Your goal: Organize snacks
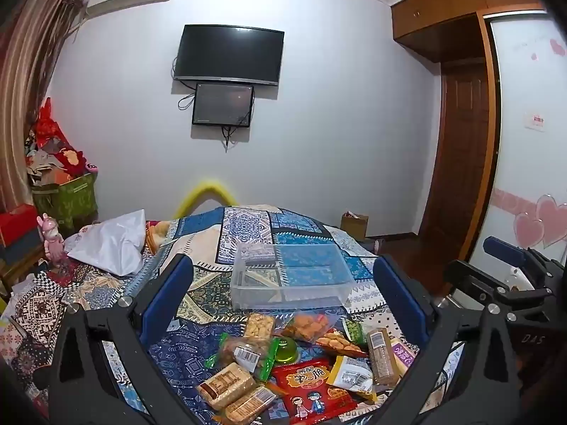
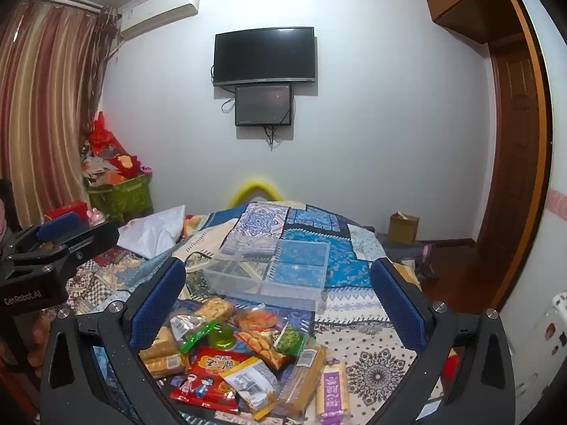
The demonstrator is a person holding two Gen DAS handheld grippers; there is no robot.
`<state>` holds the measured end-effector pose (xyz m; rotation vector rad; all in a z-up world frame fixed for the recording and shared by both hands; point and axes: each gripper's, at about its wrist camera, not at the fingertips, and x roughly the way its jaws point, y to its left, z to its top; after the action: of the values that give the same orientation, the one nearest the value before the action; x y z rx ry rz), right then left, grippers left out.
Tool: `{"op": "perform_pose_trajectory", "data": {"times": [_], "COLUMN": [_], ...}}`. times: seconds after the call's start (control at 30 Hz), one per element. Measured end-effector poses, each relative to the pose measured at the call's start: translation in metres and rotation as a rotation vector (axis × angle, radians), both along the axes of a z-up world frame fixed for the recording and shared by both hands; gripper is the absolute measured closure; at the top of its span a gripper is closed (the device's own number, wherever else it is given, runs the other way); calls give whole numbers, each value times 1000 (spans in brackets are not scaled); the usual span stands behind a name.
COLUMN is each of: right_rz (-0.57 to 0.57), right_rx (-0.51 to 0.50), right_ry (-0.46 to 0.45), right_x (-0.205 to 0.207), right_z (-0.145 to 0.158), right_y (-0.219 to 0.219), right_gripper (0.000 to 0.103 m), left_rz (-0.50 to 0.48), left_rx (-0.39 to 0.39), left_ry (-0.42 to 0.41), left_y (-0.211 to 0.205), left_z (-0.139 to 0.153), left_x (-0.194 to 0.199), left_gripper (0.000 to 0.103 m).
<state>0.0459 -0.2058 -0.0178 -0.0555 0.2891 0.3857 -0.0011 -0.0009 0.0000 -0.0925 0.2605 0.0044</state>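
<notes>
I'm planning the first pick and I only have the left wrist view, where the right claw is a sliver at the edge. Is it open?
Observer: Yes. In the right wrist view the right claw is wide open and grips nothing.
Operator: A purple-labelled snack is half hidden in my view. How does it lie?
Observer: The purple-labelled bar lies flat on the bedcover at the pile's right edge, beside a long yellow packet, with nothing on top of it.
</notes>
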Motion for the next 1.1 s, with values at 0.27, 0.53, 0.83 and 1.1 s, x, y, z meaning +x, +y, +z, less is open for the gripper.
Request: {"op": "perform_pose_trajectory", "data": {"times": [0.27, 0.53, 0.83, 1.1], "right_rz": [0, 4, 10, 17], "right_rx": [4, 34, 49, 42], "right_ry": [-2, 12, 29, 23], "right_x": [-6, -4, -1, -3], "right_z": [8, 3, 3, 6], "right_y": [4, -3, -7, -5], "right_gripper": [0, 0, 0, 0], "left_rz": [-3, 4, -13, -14], "left_rx": [23, 27, 34, 31], "left_ry": [-20, -9, -10, -10], "left_y": [-8, -10, -13, -14], "left_z": [3, 0, -1, 0], "left_x": [-6, -5, -4, -3], "left_gripper": [0, 0, 0, 0]}}
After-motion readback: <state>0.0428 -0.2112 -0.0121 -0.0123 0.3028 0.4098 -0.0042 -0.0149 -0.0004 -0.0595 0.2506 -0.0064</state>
